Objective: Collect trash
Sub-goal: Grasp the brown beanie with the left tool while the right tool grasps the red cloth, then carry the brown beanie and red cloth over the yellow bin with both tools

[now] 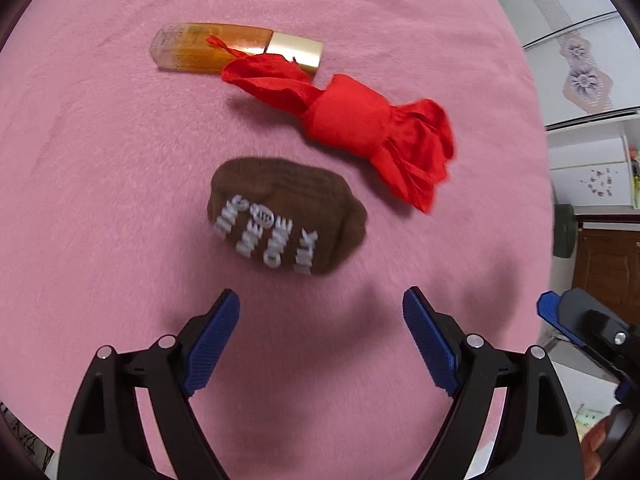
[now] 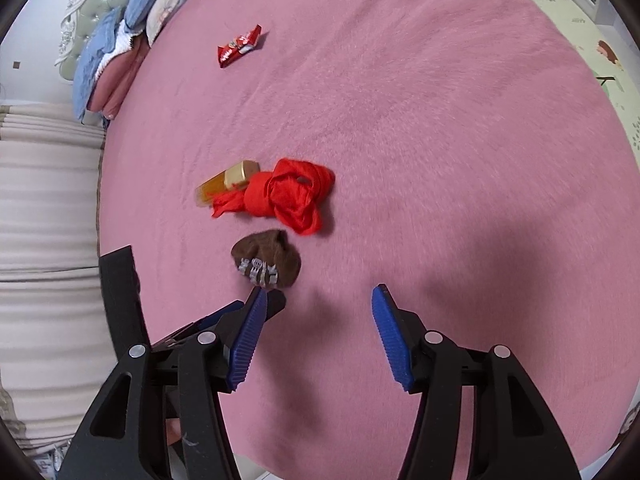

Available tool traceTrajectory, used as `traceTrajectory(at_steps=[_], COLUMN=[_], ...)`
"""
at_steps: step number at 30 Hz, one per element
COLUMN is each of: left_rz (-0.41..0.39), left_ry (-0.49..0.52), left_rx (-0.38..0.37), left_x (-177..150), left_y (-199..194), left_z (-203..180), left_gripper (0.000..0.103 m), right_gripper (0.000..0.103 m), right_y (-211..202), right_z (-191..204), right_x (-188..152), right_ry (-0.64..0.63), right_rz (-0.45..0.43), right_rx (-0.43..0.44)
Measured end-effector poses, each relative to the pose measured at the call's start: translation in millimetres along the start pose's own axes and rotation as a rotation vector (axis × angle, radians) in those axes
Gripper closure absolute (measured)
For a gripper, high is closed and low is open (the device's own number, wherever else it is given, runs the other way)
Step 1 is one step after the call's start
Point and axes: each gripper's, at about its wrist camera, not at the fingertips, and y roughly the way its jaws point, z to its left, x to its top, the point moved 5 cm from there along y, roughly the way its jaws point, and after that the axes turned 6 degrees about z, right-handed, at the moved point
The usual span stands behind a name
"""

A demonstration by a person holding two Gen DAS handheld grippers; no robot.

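- While both grippers hang over the pink blanket [image 1: 100, 160], neither has hold of anything: the left gripper [image 1: 321, 308] has its blue pads spread wide with only bare blanket between them, and the right gripper [image 2: 319, 306] is parted noticeably less, also empty.
- Right gripper's other finger pokes into the left wrist view at the right edge, so the two tools are pretty much side by side.
- Closest thing is a balled-up brown sock [image 1: 286, 222] with white grip lettering on it, lying just past the left gripper's fingertips. In the right wrist view the sock [image 2: 267, 258] sits right at the tip of that gripper's left pad, can't tell if it's actually touching.
- Just beyond the sock, slightly apart from it: a crumpled red cloth [image 1: 352, 120], twisted at both ends like a candy.
- One end of the cloth overlaps an amber bottle [image 1: 200, 50] with a gold cap, lying on its side.
- Way further out, well apart from that cluster, a red snack wrapper [image 2: 239, 45] lies flat on the blanket.
- Beyond that, blue and pink pillows [image 2: 116, 40] stacked against a padded headboard.
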Motion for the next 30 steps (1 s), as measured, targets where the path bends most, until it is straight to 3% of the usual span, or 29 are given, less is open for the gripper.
traceTrajectory(at_steps=[5,11,17,19,21,26,30], left_rz=[0.018,0.055,0.042,0.046,0.051,0.049,0.03], left_ry=[-0.014,-0.078,-0.135,-0.152,-0.17,-0.181,-0.18], left_rx=[0.044,0.009,-0.024,-0.043,-0.065,-0.109,-0.114], left_x=[28.5,46.1,44.9,45.6,45.8,45.3,38.3], left_y=[22.2,36.0,27.8,26.3,25.3,18.9,6.1], left_z=[1.4,9.5,32.7,40.9,49.0,60.3,71.7], left_gripper=[0.02,0.021,0.049,0.063,0.072,0.082,0.082], right_gripper=[0.044,0.037,0.036,0.037,0.042,0.085,0.093], right_y=[18.5,44.7,73.6,83.0,89.8,98.0,91.9], right_z=[5.3,14.3,22.7,23.9,24.3,25.3,27.9], right_x=[27.7,59.7,79.1,80.1,79.2,72.1,60.0], right_ry=[-0.024,-0.048,-0.06,-0.062,-0.057,-0.054,-0.08], right_rz=[0.036,0.069,0.109,0.128,0.141,0.149,0.132], right_rx=[-0.012,-0.034,-0.03,-0.04,-0.045,-0.037,-0.049])
